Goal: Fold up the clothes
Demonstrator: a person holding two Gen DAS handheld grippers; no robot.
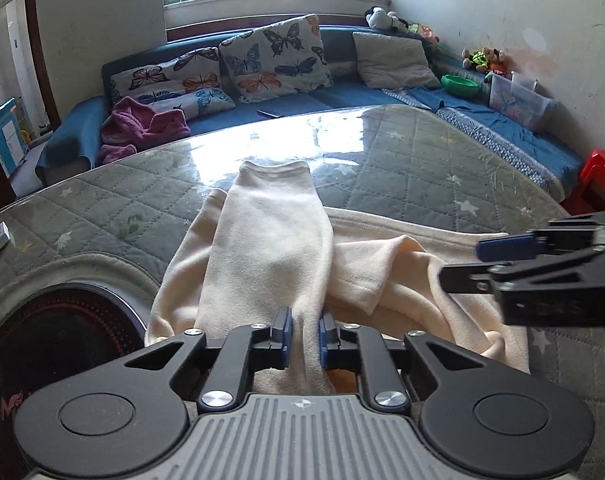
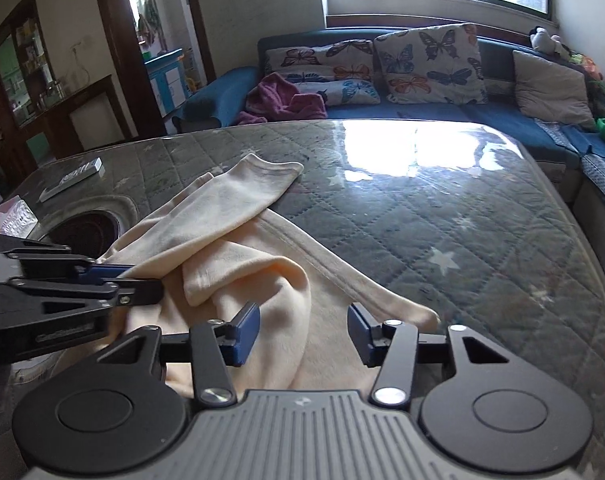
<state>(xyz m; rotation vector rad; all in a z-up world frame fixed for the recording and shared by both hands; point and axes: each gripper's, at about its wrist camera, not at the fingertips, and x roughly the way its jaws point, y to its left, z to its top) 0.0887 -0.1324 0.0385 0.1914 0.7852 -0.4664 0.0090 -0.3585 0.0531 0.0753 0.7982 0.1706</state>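
A cream garment [image 1: 270, 240] lies crumpled on the quilted, glass-topped table [image 1: 422, 160], one sleeve stretched toward the far edge. My left gripper [image 1: 305, 334] is shut on a fold of the cream garment at its near end. It also shows in the right wrist view [image 2: 142, 280], at the left, pinching the cloth. My right gripper [image 2: 304, 330] is open, its jaws wide apart just above the garment [image 2: 262, 280], holding nothing. It also shows in the left wrist view [image 1: 462, 260] at the right, over the cloth's right part.
A round black cooktop [image 1: 54, 328] is set into the table at the left. A remote [image 2: 72, 178] and a clear box [image 2: 10, 216] lie near the far left. A blue sofa [image 1: 342, 96] with cushions stands behind the table. A red stool [image 1: 598, 176] stands to the right.
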